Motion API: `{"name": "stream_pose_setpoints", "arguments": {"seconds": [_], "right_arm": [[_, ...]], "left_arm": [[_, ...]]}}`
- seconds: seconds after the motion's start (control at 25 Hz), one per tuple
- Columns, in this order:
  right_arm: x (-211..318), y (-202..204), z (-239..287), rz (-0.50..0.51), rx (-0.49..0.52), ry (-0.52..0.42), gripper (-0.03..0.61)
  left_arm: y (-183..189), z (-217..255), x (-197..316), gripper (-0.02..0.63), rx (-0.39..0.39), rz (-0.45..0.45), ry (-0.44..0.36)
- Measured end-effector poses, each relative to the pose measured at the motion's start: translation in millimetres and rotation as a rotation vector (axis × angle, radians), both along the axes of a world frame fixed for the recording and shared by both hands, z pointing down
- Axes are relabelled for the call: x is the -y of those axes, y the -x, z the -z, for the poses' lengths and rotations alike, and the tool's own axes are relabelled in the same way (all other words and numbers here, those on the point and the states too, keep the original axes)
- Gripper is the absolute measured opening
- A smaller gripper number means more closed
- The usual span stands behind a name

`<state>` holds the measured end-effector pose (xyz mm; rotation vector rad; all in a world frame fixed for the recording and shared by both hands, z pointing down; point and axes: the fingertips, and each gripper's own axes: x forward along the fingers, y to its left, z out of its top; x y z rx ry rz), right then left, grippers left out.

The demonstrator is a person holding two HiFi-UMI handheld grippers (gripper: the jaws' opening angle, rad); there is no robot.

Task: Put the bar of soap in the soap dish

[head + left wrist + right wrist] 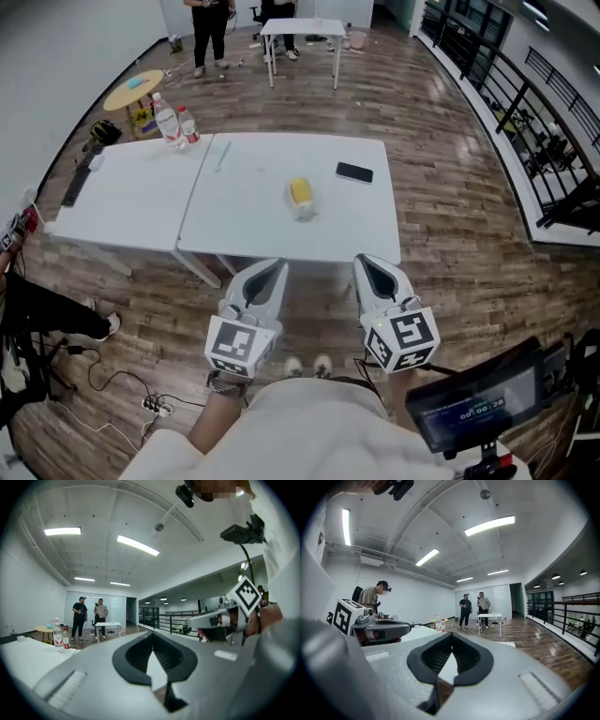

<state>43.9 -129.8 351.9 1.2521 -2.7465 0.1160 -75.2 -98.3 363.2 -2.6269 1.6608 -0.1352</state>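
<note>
A yellow bar of soap [300, 190] lies mid-table on the white table [253, 234], with a pale translucent thing [305, 211] right under it; I cannot tell whether that is the soap dish. Both grippers hang side by side in front of the table's near edge, over the wooden floor, well short of the soap. My left gripper [273, 268] [151, 639] is shut with nothing in it. My right gripper [367, 263] [452, 641] is also shut and empty. Each gripper view shows the other gripper beside it, the right one [213, 619] and the left one [380, 630].
A black phone [354, 172] lies right of the soap. Two bottles [174, 123] stand at the table's far left, with a pen [222, 155] and a dark bar [79, 178] nearby. Beyond are a small white table [305, 28], a round yellow table [134, 89] and standing people [211, 28]. A railing [534, 122] runs along the right.
</note>
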Motion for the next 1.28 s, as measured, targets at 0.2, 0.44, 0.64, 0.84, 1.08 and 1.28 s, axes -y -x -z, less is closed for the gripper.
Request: {"name": "stream_pose_setpoints", "arguments": {"seconds": [0.2, 0.44, 0.64, 0.84, 1.08, 1.28], "right_arm": [[-13, 9, -1, -0.004, -0.013, 0.003, 0.003], [-31, 16, -13, -0.013, -0.033, 0.041, 0.003], [-42, 17, -20, -0.017, -0.040, 0.060, 0.003], [-50, 17, -21, -0.012, -0.038, 0.059, 0.003], [-69, 1, -21, -0.019, -0.032, 0.063, 0.003], [-87, -17, -17, -0.025, -0.022, 0.048, 0.003]], "left_arm": [[7, -6, -11, 0.008, -0.006, -0.013, 0.010], [14, -19, -24, 0.008, -0.023, -0.018, 0.050], [15, -23, -35, 0.009, -0.025, -0.019, 0.058], [16, -24, -44, 0.008, -0.010, -0.011, 0.059], [-1, -20, -60, 0.008, 0.009, -0.019, 0.050], [-20, -17, -78, 0.009, 0.018, -0.026, 0.038]]}}
